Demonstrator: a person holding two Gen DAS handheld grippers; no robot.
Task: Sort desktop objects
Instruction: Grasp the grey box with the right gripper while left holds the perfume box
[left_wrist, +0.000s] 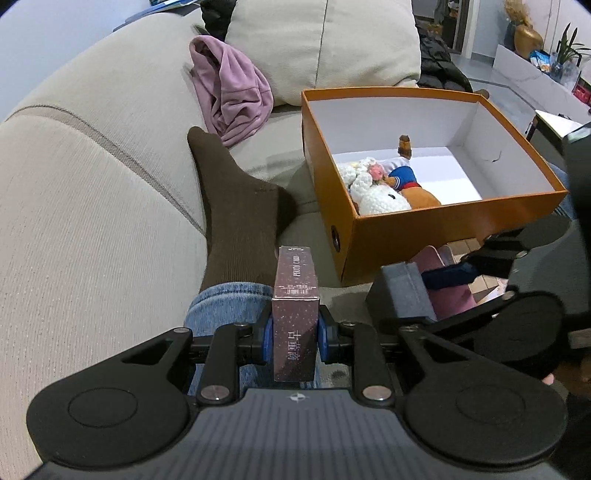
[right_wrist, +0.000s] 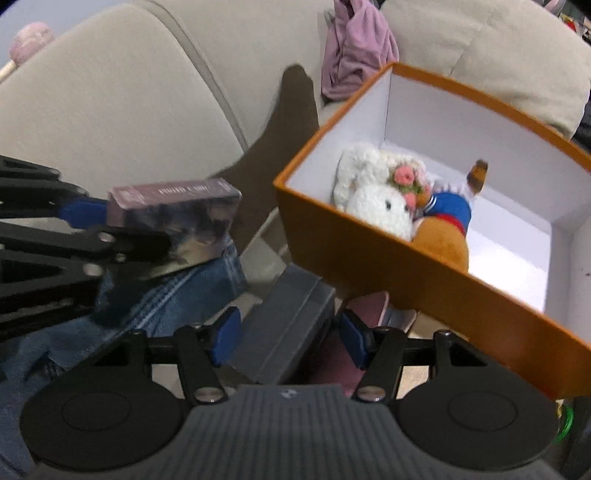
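Two grippers are each carrying a small box toward the same container, and the coming move is turning on how that container lies from them. Starting at the left, the left gripper (left_wrist: 295, 338) is clamping its blue pads on the long sides of a narrow purple cardboard card box printed "PHOTO CARD" (left_wrist: 295, 314); the box is running lengthwise forward, away from the gripper, over the person's jeans-clad leg and brown sock (left_wrist: 236, 206). Further right, the right gripper (right_wrist: 286, 341) is holding a flat grey rectangular box (right_wrist: 284, 325) between its blue pads; the left pad seems to be touching the box's edge, but the right pad appears slightly clear of it in the right wrist view, so I cannot tell how firmly it is gripping. Furthest right, the open orange cardboard box with a white lining (left_wrist: 439, 221) is sitting on the beige sofa (left_wrist: 92, 166), already holding a white knitted plush toy (right_wrist: 373, 195) and a brown plush in blue clothing (right_wrist: 443, 221) crowded at its near-left end. That orange box is lying ahead and to the right of both grippers, and the right gripper is the nearer one, sitting just below its near wall; the free white floor is lying toward its far-right end.
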